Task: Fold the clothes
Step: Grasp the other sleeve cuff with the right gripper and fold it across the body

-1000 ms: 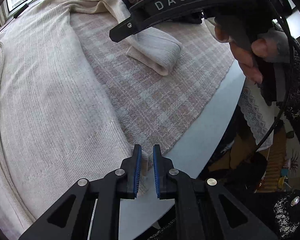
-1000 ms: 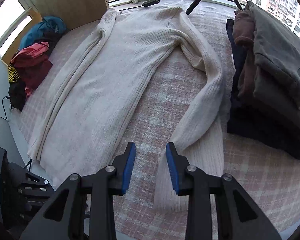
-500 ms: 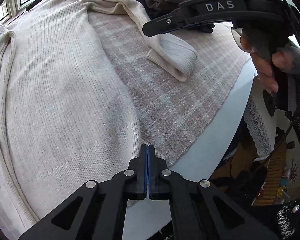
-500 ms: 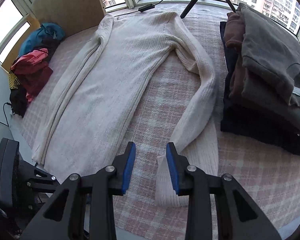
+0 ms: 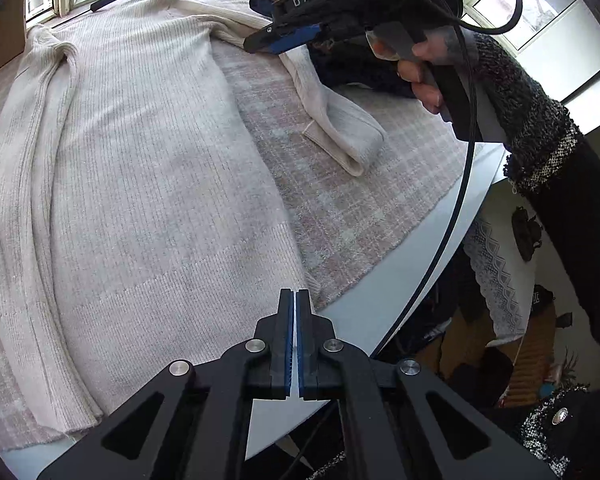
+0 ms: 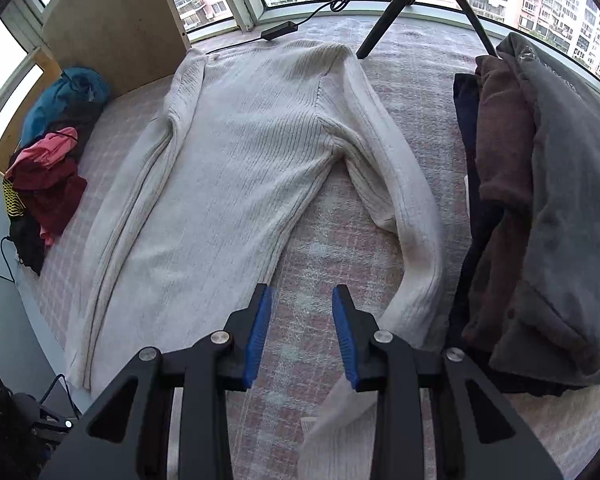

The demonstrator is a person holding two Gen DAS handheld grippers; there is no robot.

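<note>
Just ahead of the left tool, the cream ribbed sweater lies flat and spread on the plaid-covered tabletop, its hem corner right at the fingertips. That tool's jaws have just closed and stand all but together; whether they pinch the hem corner or nothing at all I cannot tell, since the fabric edge passes under the tips. Shutting there makes sense as a grip on the bottom edge, ready to lift and fold it upward.

Beyond the right tool the same sweater runs away toward the window, collar farthest off. Its jaws stand partly apart with only bare plaid cloth between them, holding nothing. One sleeve curves down just to that tool's right, with the cuff passing under its right finger; the tool seems poised to take the sleeve and lay it across the body. Farther right sits a stack of folded clothes, probably finished work, while to the far left a heap of unfolded garments waits.
</note>
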